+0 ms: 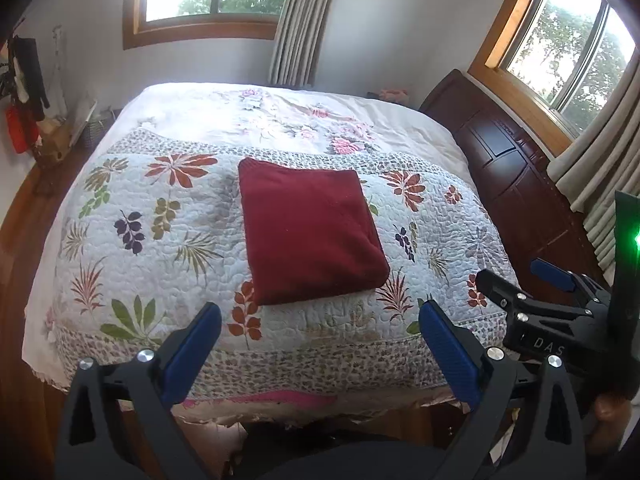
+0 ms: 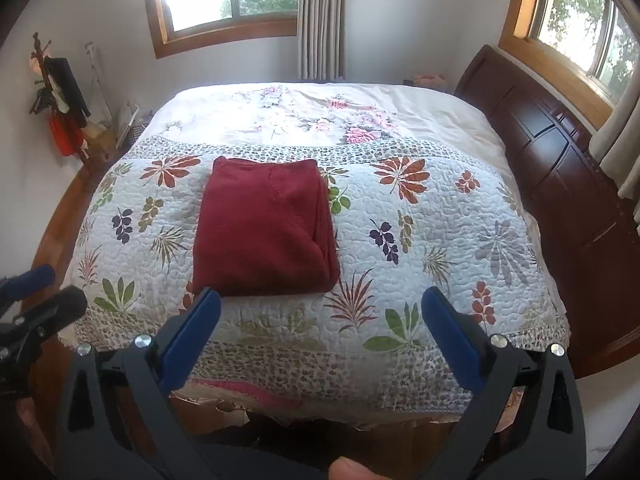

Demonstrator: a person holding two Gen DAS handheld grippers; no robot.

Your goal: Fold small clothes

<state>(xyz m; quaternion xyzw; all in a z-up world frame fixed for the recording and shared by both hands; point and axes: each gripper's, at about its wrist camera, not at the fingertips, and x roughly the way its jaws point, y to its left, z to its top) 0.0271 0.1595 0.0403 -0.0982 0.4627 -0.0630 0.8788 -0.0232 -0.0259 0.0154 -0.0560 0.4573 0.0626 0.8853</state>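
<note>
A dark red garment (image 1: 310, 230) lies folded into a neat square on the quilted floral bedspread (image 1: 160, 240); the right wrist view shows the same red garment (image 2: 264, 232) left of centre on the bedspread (image 2: 420, 240). My left gripper (image 1: 320, 312) is held back over the bed's near edge, open and empty, its blue pads wide apart. The right gripper (image 2: 320, 300) is likewise open and empty, short of the garment. In the left wrist view the right gripper (image 1: 516, 276) appears at the right edge. The left gripper (image 2: 44, 288) shows at the left edge of the right wrist view.
A dark wooden headboard (image 1: 516, 184) runs along the bed's right side under a curtained window (image 1: 560, 40). A coat stand with hanging clothes (image 2: 60, 100) and a basket (image 2: 132, 128) stand in the far left corner. Wooden floor (image 1: 24, 208) borders the bed on the left.
</note>
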